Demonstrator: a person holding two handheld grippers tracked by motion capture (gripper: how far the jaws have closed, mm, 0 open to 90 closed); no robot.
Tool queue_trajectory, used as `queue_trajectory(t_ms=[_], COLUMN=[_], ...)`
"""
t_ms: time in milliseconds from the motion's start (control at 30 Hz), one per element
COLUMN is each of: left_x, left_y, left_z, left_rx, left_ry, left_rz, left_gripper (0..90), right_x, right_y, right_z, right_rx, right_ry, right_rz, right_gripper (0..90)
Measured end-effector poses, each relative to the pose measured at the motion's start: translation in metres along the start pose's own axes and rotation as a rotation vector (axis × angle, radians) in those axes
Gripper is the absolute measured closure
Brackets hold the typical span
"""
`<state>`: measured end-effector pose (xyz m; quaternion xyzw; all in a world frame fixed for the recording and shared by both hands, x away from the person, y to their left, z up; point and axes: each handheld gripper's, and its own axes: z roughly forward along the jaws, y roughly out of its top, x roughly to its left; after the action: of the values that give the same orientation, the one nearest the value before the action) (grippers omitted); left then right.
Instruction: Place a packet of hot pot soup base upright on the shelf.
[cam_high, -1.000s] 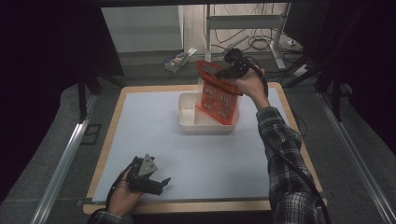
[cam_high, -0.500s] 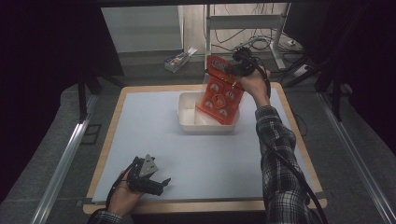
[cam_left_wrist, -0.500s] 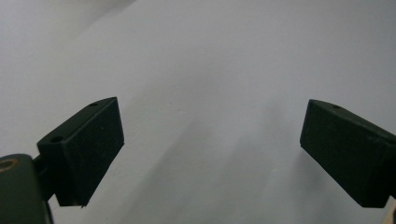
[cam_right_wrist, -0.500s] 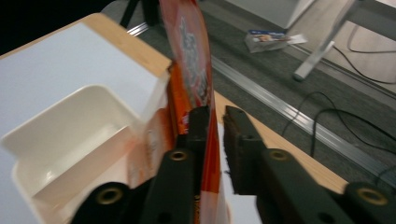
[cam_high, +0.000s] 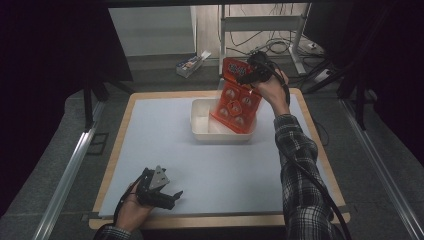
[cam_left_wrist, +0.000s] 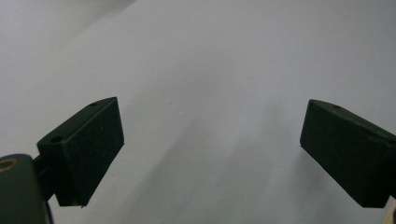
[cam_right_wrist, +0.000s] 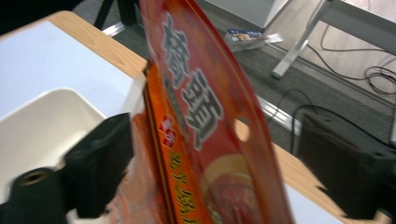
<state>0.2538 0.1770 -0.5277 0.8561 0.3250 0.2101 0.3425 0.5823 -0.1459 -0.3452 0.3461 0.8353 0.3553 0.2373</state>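
At twelve o'clock on the table, the red packet is leaning in the white bin, long axis tilting up toward one o'clock, between the right gripper's wide-parted jaws. Left gripper is resting open, empty, at seven o'clock.

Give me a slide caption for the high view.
Right tongs tilting an orange snack pack into a white tub; left tongs idle, open.

The red snack package, centre of the right gripper view, carries large white Chinese characters, seemingly "椿" and "蛋"; the smaller yellow characters beneath are too blurred to read.
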Motion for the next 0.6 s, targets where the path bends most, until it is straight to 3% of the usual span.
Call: queue_trajectory(t_ms=[133, 367, 467, 600], left_x=[0.000, 0.001, 0.001, 0.004], left_y=[0.000, 0.000, 0.000, 0.001], left_z=[0.000, -0.002, -0.002, -0.005], left_rx=[-0.002, -0.002, -0.012, -0.036], left_ry=[0.002, 0.000, -0.009, -0.057], left_rz=[0.002, 0.007, -0.014, -0.070], left_gripper=[6.2, 6.1, 5.7, 4.8], right_x=[0.003, 0.003, 0.003, 0.006], right_y=[0.003, 0.006, 0.006, 0.004], right_z=[-0.003, -0.016, -0.021, -0.029], right_rx=[-0.012, -0.064, -0.079, -0.100], right_ry=[0.012, 0.048, 0.060, 0.083], right_rz=[-0.007, 0.016, 0.019, 0.014], right_gripper=[1.8, 0.7, 0.7, 0.7])
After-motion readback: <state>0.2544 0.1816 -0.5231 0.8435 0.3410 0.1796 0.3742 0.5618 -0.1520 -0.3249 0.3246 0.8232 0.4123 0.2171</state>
